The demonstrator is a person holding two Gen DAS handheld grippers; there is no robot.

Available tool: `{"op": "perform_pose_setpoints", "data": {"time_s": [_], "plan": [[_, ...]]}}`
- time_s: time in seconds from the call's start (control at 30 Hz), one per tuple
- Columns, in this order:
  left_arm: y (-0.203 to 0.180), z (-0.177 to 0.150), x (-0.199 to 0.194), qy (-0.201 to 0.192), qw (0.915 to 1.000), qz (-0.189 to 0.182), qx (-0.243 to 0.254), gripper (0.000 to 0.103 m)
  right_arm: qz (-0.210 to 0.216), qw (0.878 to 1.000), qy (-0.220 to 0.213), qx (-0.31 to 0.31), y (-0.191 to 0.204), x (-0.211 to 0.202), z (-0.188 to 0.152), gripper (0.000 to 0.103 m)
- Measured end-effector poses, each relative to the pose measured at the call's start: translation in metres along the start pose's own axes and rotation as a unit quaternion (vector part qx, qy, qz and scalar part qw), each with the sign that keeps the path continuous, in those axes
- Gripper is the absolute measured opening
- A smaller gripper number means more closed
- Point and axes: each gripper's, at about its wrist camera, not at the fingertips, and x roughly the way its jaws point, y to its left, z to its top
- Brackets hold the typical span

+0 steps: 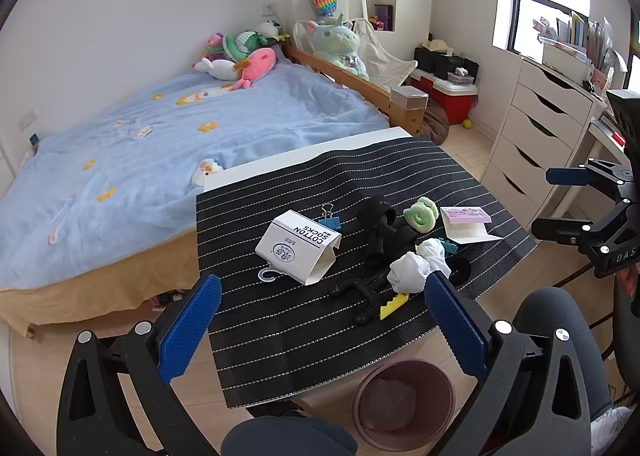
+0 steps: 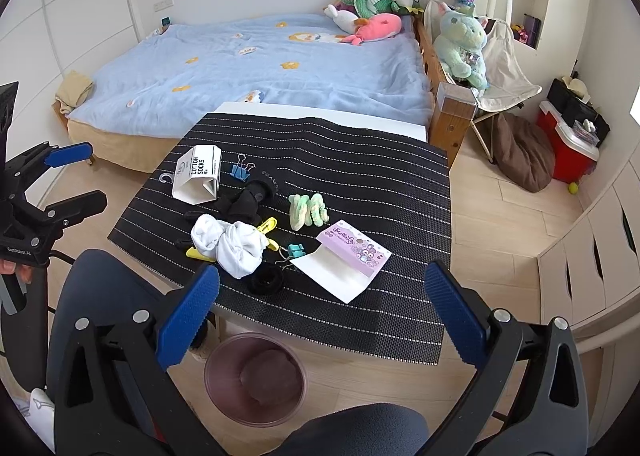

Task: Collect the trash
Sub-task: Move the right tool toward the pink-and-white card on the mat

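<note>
Hovering both grippers above the table, nothing grabbed: left gripper (image 1: pixel 322 314) is sitting wide apart, right gripper (image 2: pixel 322 306) likewise wide and empty. Trash candidates are lying on the black striped mat (image 2: pixel 360 176): a folded white "COTTON SOCKS" card sleeve (image 2: pixel 199 175) at the far left, and a purple-and-white header card (image 2: pixel 346 260) near the front right edge. Both are looking like thin cardboard, so light, stiff-ish, crushable, likely sliding on the woven mat. I'm guessing the sleeve is easiest pinched across its open tent-shaped end; the flat card is needing an edge grip where its folded flap is lifting. Mixed in between: soft white balled socks (image 2: pixel 234 244), black socks (image 2: pixel 248 202), a fuzzy green coil hair tie (image 2: pixel 308 210), a blue binder clip (image 2: pixel 241 171), yellow clips. The pink round bin (image 2: pixel 256 380) is standing on the floor just under the table's near edge, something dark inside.
</note>
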Motion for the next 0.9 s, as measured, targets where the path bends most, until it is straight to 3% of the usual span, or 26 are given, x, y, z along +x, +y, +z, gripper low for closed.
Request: {"op": "perform_pose_setpoints", "data": {"time_s": [0.47,0.9], "plan": [[0.000,0.001,0.003,0.001,1.0000,0.001,-0.001,0.098,-0.004,1.000,0.003,-0.006,0.002,0.005,-0.002,0.100],[0.001,-0.003,0.006,0.005,1.0000,0.002,-0.006,0.098,-0.002,0.995,0.055,-0.080,-0.005,0.037,0.000,0.100]]}}
